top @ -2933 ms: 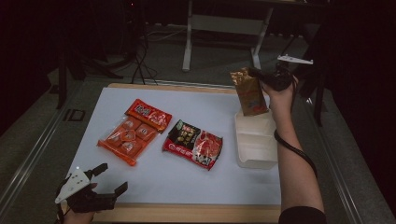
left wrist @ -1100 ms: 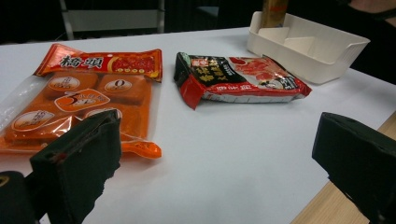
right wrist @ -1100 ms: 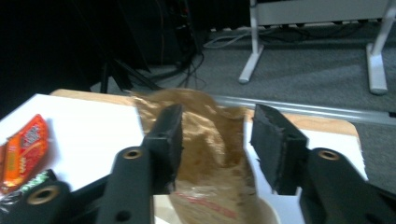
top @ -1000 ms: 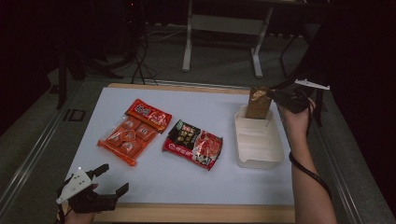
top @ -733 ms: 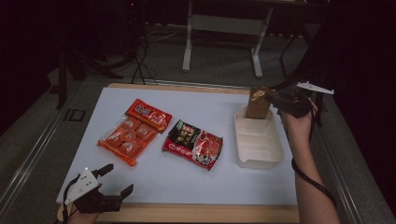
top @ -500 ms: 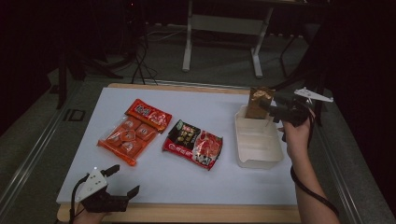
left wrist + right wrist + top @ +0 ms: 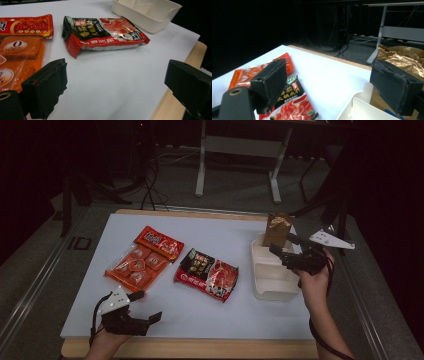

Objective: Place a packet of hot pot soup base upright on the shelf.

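The right tool [image 7: 289, 251] is wide open and empty, just beside the gold-topped bag [image 7: 278, 229] standing upright in the white bin [image 7: 272, 282], judged freshly released. The left tool [image 7: 135, 312], also open and empty, rests near the worktop [image 7: 240, 230] edge, facing the black-and-red packet [image 7: 105, 31].

Left gripper view: orange packet [image 7: 22, 47] cut by the left edge, white bin [image 7: 147, 12] cut at the top; packet print too small to read.
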